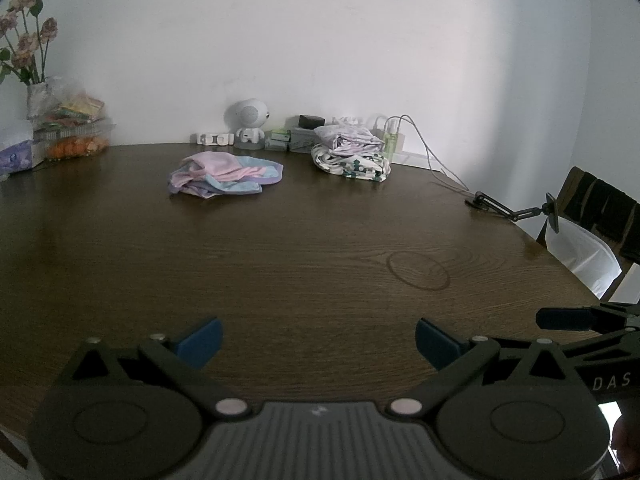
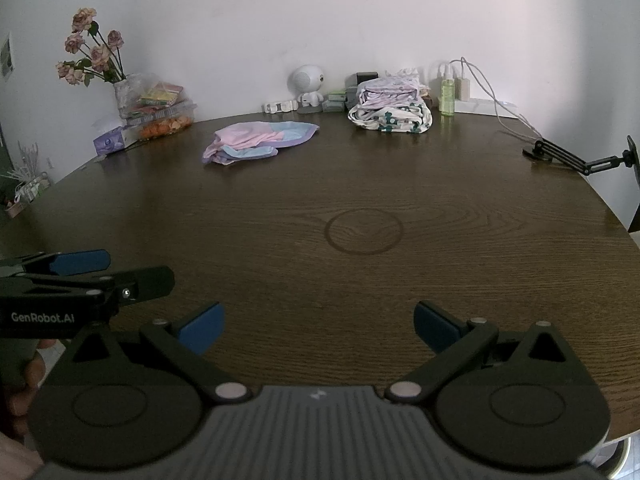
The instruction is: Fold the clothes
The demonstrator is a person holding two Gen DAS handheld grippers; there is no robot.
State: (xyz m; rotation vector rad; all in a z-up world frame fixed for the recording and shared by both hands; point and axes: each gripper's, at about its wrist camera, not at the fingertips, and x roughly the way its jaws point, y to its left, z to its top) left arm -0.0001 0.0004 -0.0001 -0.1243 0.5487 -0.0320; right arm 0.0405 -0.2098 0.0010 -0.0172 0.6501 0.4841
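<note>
Clothes are not yet touched: the fold has not begun, approach step only, I judge. Nearest, left gripper (image 1: 316,340) and right gripper (image 2: 318,326) hover over the bare desk (image 1: 320,248), both released at full width, nothing between the fingers. Further, the crumpled pink-blue garment (image 1: 226,174) lies at the far side; next move needs a reach fwd to pick it. Behind, w/ the wall close, a folded stack (image 1: 352,154).

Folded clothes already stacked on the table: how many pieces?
2, stacked at the table's far edge by the wall: a lilac-print piece on top of a white piece with green print. More could be hidden within. The pink-and-blue garment left of them lies crumpled, unfolded.
</note>
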